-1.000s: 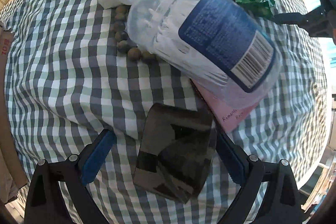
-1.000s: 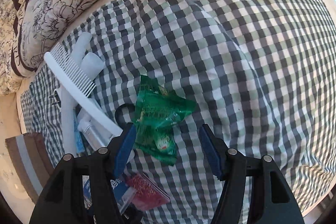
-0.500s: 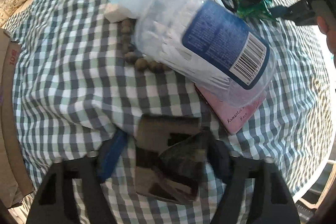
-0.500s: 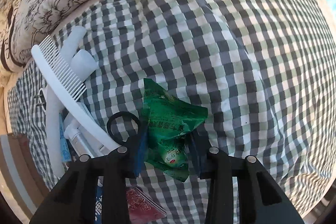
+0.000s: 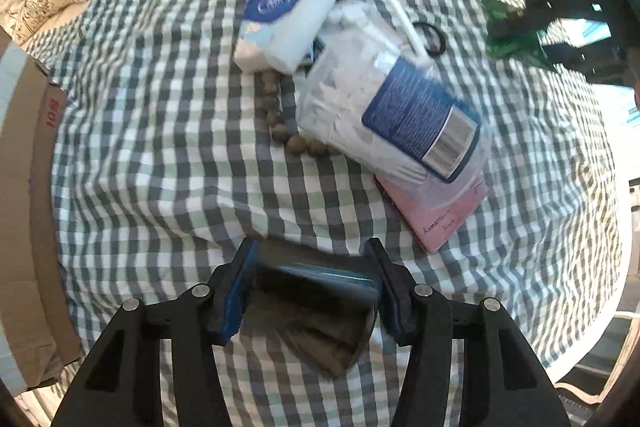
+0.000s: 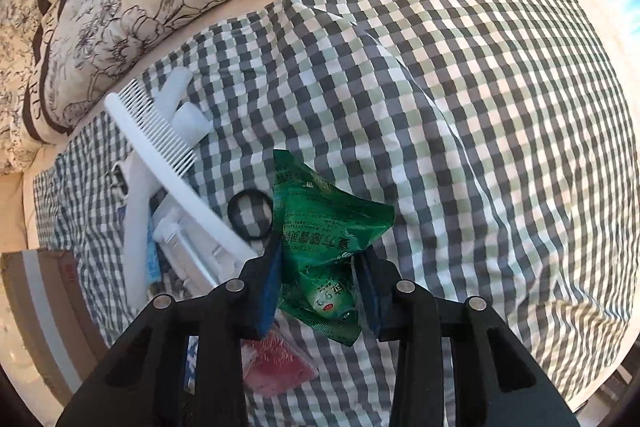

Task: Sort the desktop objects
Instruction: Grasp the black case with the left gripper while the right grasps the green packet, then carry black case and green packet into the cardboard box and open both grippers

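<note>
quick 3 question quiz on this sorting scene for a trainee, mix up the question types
1. True or false: the right gripper is closed on the crinkled green foil packet.
2. What does the left gripper hold? A) dark flat wallet-like case B) white plastic comb C) pink booklet
3. Fill in: the black hair tie lies on the ____ cloth.

Key: 1 true; 2 A; 3 checked
</note>
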Action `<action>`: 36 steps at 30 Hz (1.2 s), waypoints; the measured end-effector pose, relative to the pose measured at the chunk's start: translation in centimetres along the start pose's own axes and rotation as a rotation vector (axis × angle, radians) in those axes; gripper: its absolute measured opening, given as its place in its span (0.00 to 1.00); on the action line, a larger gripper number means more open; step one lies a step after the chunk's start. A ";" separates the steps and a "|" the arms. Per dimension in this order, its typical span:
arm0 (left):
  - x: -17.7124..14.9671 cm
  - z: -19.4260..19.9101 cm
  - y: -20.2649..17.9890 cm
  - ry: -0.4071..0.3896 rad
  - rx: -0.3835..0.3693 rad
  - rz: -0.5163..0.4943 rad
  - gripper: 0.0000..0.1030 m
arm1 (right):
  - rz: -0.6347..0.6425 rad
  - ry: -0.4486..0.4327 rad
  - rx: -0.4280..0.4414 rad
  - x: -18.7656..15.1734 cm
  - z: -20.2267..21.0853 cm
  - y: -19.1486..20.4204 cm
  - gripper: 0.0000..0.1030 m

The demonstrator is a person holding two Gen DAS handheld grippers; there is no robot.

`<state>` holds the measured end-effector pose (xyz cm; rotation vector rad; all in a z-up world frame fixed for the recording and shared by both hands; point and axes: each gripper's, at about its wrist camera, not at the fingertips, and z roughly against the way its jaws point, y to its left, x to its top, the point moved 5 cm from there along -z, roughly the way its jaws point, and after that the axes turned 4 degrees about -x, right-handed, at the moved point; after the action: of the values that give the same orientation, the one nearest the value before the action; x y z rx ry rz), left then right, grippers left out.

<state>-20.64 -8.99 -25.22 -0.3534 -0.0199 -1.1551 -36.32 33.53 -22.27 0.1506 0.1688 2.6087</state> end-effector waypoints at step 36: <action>2.5 13.5 3.8 -0.187 0.027 0.124 0.47 | 0.254 -0.055 0.098 -12.3 11.5 6.5 0.33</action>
<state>-13.96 -6.00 -12.97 -0.4323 -0.1753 -0.9957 -27.30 22.78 -10.89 0.2957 0.2744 2.8463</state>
